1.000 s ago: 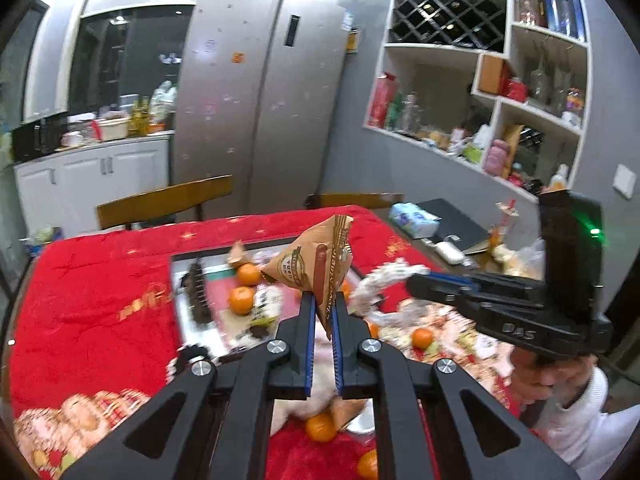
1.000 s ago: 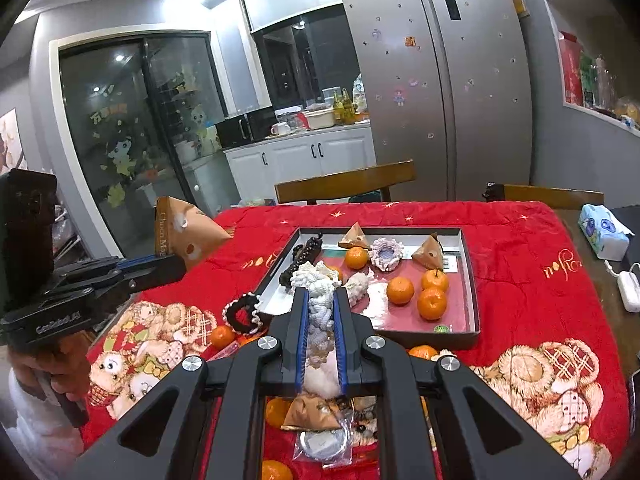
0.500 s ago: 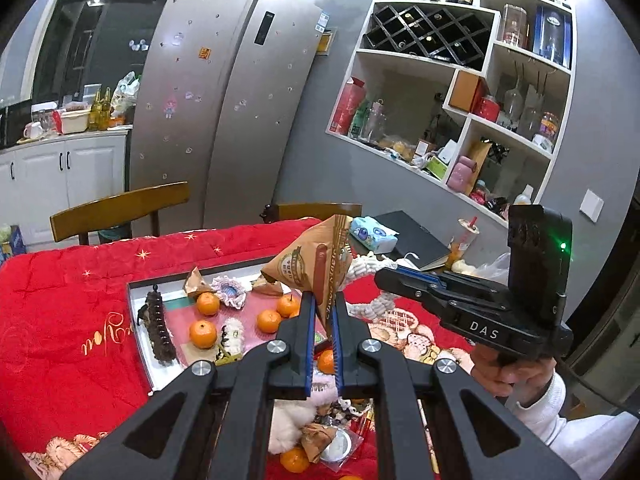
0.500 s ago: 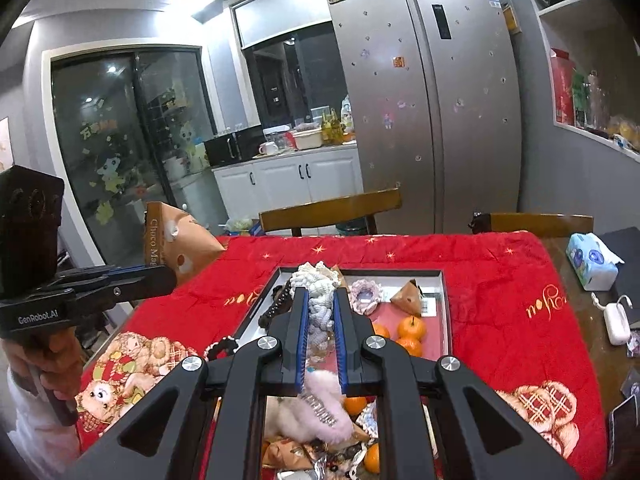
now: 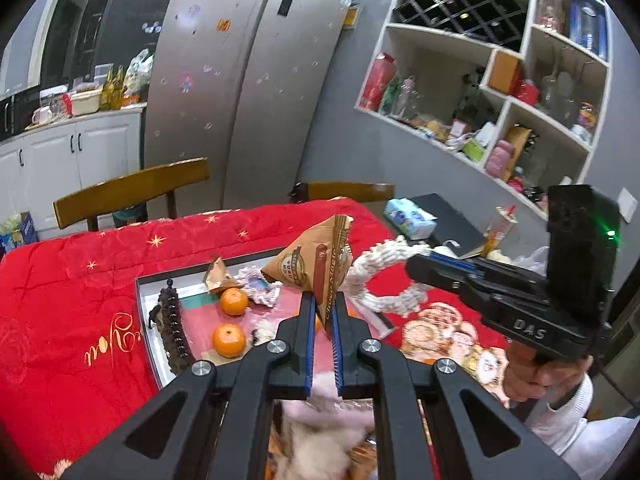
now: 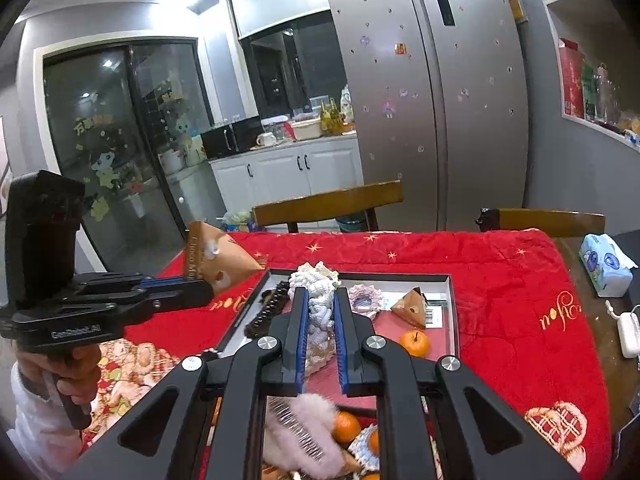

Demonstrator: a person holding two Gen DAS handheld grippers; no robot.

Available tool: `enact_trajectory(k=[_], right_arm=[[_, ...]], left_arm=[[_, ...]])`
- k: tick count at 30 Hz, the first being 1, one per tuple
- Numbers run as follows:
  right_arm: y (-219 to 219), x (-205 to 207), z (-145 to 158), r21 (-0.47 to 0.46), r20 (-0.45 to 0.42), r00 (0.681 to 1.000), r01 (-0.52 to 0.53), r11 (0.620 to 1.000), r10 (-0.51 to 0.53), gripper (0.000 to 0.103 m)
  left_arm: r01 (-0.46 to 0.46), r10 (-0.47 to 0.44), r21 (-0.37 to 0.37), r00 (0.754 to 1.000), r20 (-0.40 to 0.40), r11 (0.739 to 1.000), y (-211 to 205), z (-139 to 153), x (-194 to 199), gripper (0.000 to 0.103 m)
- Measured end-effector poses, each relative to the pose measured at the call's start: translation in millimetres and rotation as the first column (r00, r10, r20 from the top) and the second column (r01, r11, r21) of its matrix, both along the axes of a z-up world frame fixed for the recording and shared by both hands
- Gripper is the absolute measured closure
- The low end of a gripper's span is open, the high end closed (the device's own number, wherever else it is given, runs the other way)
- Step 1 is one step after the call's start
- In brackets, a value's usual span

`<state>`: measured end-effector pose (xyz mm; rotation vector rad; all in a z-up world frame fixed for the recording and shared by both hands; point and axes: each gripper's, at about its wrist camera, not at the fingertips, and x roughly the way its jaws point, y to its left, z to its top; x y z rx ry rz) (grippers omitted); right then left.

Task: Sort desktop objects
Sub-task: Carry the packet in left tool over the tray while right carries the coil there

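Observation:
My left gripper [image 5: 323, 300] is shut on a brown triangular snack packet [image 5: 316, 264], held up over the near edge of the grey-rimmed tray [image 5: 144, 320]. In the right wrist view the same packet [image 6: 216, 258] sticks up from the left gripper [image 6: 196, 288] at the left, over the red cloth. My right gripper [image 6: 319, 296] is shut on a white knitted scrunchie [image 6: 318, 300] above the tray [image 6: 452, 312]. The scrunchie [image 5: 384, 276] hangs as a loop from it in the left wrist view. Mandarins [image 6: 415, 342], a black beaded clip [image 5: 172, 328], another brown packet [image 6: 412, 308] and a pale scrunchie [image 6: 362, 298] lie in the tray.
A pink fluffy comb clip [image 6: 300, 428] and loose mandarins [image 6: 346, 426] lie on the red tablecloth [image 6: 520, 340] under the fingers. A tissue pack [image 6: 606, 264] and white charger [image 6: 628, 332] sit at the right table edge. Two wooden chairs [image 6: 328, 204] stand behind the table.
Both grippers have travelled level across the table toward the tray, each still holding its load. The loose pile has slid back under the fingers and the tray sits closer in the right wrist view.

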<state>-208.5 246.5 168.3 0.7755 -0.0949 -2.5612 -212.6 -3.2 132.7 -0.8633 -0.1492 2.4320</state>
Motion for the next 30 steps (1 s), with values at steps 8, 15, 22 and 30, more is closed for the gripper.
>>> enact_trajectory(k=[8, 15, 22, 30], right_arm=[[-2.0, -51.8, -29.8, 0.003, 0.069, 0.998, 0.007, 1.000, -0.008, 0.090], [-12.6, -87.1, -59.5, 0.027, 0.131, 0.991, 0.014, 1.000, -0.017, 0.090], [-16.0, -111.8, -86.8, 0.042, 0.186, 0.982, 0.034, 0.999, -0.041, 0.090], [-13.7, -121.4, -109.5, 0.069, 0.241, 0.968, 0.050, 0.996, -0.066, 0.090]], left_arm=[[-0.080, 0.083, -0.079, 0.996, 0.032, 0.994, 1.2, -41.3, -57.4, 0.095], [-0.140, 0.150, -0.114, 0.985, 0.083, 0.984, -1.5, -83.3, -97.6, 0.095], [-0.117, 0.140, -0.171, 0.982, 0.129, 0.978, 8.8, -120.4, -116.6, 0.095], [-0.158, 0.191, -0.233, 0.974, 0.126, 0.960, 16.8, -143.0, -124.5, 0.095]])
